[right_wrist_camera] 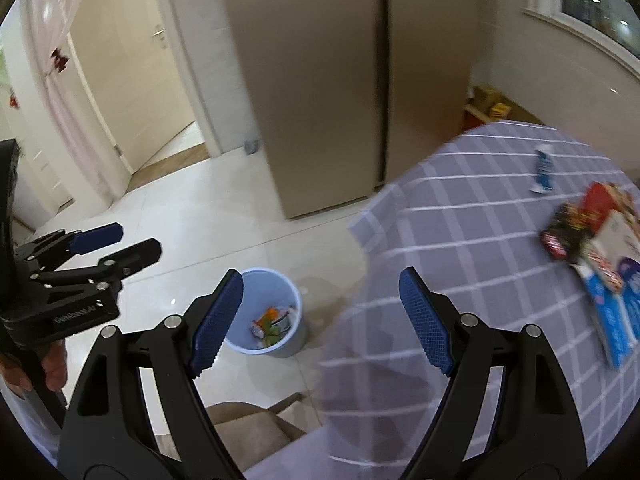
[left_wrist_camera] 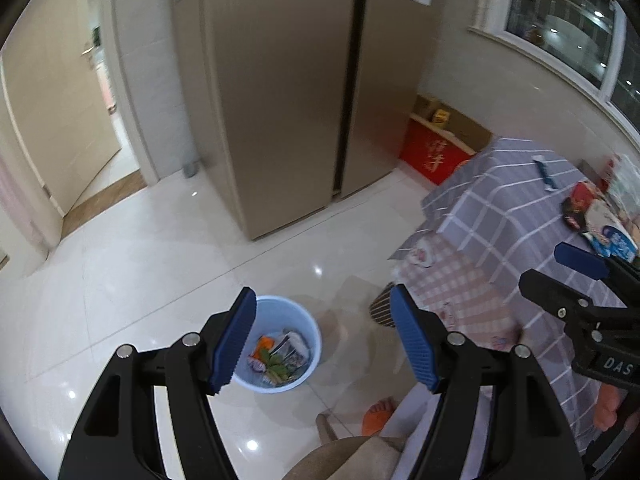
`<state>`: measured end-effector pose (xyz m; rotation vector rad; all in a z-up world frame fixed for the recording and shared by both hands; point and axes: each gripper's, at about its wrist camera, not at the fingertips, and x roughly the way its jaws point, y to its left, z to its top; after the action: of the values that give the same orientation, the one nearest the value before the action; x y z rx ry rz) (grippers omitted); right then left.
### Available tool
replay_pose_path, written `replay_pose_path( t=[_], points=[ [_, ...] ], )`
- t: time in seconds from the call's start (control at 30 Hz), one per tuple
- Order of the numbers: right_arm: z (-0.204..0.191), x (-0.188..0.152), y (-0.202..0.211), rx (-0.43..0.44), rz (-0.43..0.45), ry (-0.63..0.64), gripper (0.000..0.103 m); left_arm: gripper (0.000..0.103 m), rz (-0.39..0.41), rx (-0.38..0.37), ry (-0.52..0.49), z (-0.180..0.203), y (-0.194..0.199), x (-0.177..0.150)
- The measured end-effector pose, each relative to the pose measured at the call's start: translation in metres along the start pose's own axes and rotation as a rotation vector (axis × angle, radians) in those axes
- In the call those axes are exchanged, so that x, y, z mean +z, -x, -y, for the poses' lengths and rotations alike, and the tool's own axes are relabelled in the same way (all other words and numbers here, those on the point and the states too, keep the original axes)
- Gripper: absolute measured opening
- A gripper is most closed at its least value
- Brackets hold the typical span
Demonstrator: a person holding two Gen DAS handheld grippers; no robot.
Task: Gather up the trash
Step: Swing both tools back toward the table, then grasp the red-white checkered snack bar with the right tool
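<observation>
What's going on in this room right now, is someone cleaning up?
A person is collecting trash with handheld tongs in each hand. Both the left tongs and the right tongs are open and hold nothing. The round light blue plastic bin on the white tiled floor already has wrappers in it. More packets, including a small blue wrapper and a red and black snack bag, lie on the table's grey checked cloth.

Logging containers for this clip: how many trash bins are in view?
1. A light blue bin stands on the white floor beside the checked tablecloth, already holding wrappers. Others may be hidden behind the table.
</observation>
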<state>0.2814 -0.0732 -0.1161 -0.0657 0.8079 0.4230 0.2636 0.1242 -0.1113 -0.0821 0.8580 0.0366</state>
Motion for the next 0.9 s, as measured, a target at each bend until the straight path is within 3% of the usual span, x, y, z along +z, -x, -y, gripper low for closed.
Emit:
replay_pose_path(
  t=[0.6,0.9],
  points=[
    [0.143,-0.01,0.055,-0.176,0.048,-0.142,0.079,0.068,0.016,-0.186,-0.215,0.131,-0.016,0.035],
    [0.186,-0.002,0.034,-0.181,0.008,-0.165,0.06,0.071,-0.022,-0.239,-0.284,0.179,-0.036,0.043]
  ],
)
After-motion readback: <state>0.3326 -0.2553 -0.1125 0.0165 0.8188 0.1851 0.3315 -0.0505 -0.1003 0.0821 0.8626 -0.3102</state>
